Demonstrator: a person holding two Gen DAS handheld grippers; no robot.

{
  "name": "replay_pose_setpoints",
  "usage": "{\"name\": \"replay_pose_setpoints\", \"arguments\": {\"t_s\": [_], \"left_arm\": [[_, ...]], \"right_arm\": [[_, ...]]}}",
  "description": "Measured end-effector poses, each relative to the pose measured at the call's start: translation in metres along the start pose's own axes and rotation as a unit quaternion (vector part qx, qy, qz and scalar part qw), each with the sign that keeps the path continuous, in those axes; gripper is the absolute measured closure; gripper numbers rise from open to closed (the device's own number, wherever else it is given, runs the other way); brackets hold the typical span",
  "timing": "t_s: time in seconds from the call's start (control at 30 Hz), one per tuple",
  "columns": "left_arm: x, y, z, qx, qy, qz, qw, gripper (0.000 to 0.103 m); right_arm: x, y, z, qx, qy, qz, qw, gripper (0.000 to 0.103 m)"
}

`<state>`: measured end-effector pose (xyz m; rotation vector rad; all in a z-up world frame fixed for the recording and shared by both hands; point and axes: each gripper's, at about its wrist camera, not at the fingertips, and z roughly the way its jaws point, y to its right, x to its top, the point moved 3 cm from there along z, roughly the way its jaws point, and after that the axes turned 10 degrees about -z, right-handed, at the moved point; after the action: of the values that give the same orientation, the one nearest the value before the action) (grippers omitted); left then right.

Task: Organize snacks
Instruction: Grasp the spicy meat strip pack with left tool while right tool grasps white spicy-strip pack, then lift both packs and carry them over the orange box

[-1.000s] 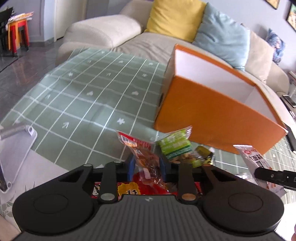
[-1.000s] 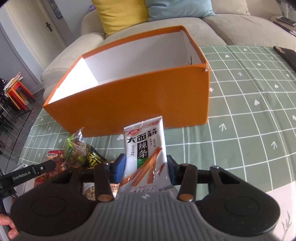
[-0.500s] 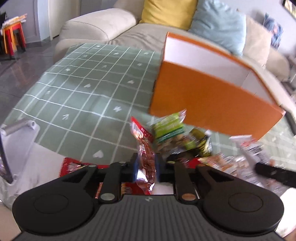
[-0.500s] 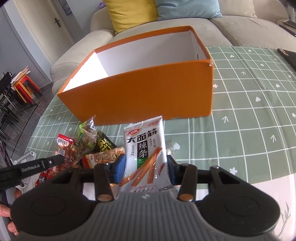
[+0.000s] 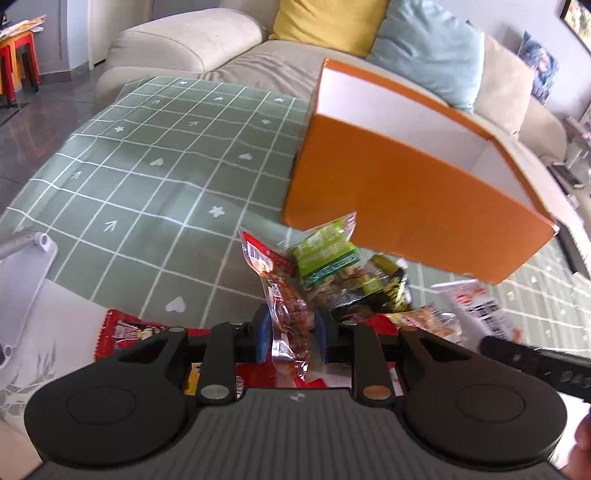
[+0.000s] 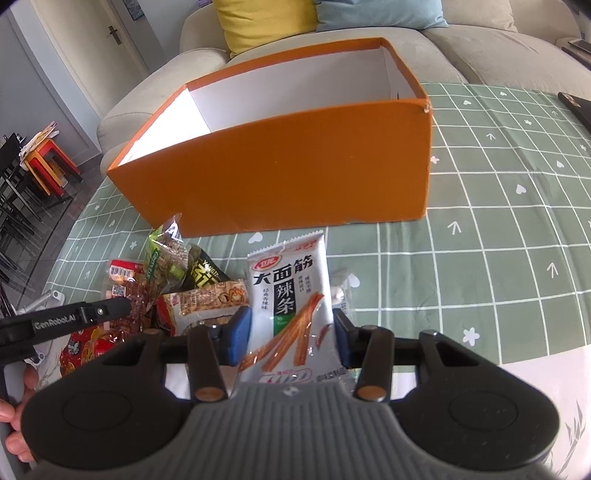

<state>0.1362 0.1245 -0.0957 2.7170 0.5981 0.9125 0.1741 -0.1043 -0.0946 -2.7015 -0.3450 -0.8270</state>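
Snacks (image 6: 173, 291) sit heaped on the table (image 6: 480, 229) w/ its green grid cloth, just in front of the orange box's (image 6: 295, 177) near wall, toward its left end. We see white inner walls on the box; its floor is hidden from both cams, so we can't tell what's inside. It stands lengthwise across the table, open top up.

Our right gripper (image 6: 291, 334) is clamped on a white spicy-strip packet (image 6: 291, 295), pads pressing both long edges; packet stands upright, long axis pointing away from us toward the box. Our left gripper (image 5: 290, 332) has a clear red-topped meat packet (image 5: 284, 306) between its blue pads; jaws have just been opening, and the packet looks loose in the gap, upright, leaning slightly left. Next to it: green nut pack (image 5: 325, 254), black-yellow pack (image 5: 388, 291). Beige sofa (image 6: 480, 48) behind the table's far edge, w/ yellow cushion (image 5: 328, 22).
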Motion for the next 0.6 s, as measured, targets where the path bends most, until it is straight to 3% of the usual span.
{"name": "replay_pose_setpoints", "arguments": {"t_s": [0.13,0.27,0.6], "left_arm": [[0.0,0.006,0.004,-0.012,-0.009,0.001,0.9999,0.076],[-0.005,0.007,0.013,0.009,-0.035,-0.004,0.9993,0.077],[-0.01,0.011,0.03,0.029,-0.041,0.012,0.9987,0.077]], "right_arm": [[-0.001,-0.003,0.003,-0.001,0.0,-0.01,1.0,0.058],[-0.002,-0.003,0.003,-0.001,0.003,-0.011,1.0,0.058],[0.0,0.0,0.004,0.004,0.005,-0.008,1.0,0.058]]}}
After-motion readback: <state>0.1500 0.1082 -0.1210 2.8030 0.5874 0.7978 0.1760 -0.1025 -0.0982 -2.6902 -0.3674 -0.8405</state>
